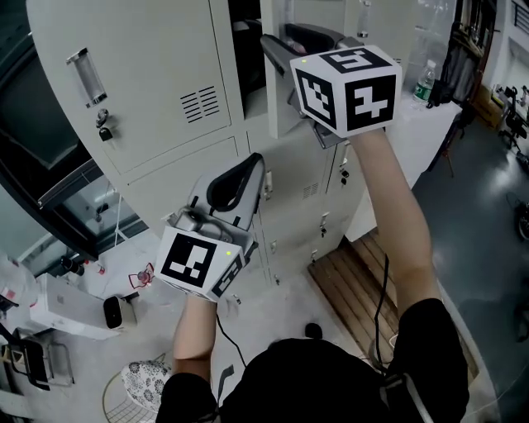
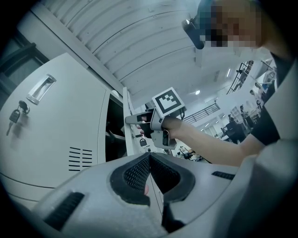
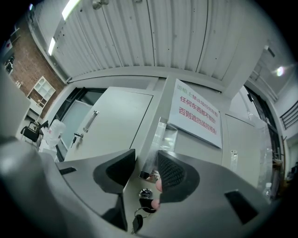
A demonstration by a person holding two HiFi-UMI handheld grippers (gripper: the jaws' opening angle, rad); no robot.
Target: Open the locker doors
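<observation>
Right claw (image 3: 146,160) apart, straddling clear plastic handle (image 3: 156,139) of ajar cream metal locker door (image 3: 195,148), 12 o'clock. Left claw (image 2: 149,159) together, empty. Grey concrete floor (image 1: 471,215); wooden pallet (image 1: 355,289) at 5 o'clock.

The head view is lit evenly by diffuse overhead light. The pale lockers (image 1: 157,91) are rendered bright with only faint shadows, and soft reflections are seen on the glossy floor (image 1: 488,190).

Both gripper views are bounded by a black circular vignette, and straight lines are bowed strongly toward the edges.

In the left gripper view a cool bluish cast is present, and the near body of the left tool (image 2: 150,159) is rendered soft.

In the right gripper view a ceiling light strip (image 3: 70,7) is blown out. Glare is carried by the clear handle (image 3: 156,137), and the right tool (image 3: 146,158) is shown dim and unfocused.
</observation>
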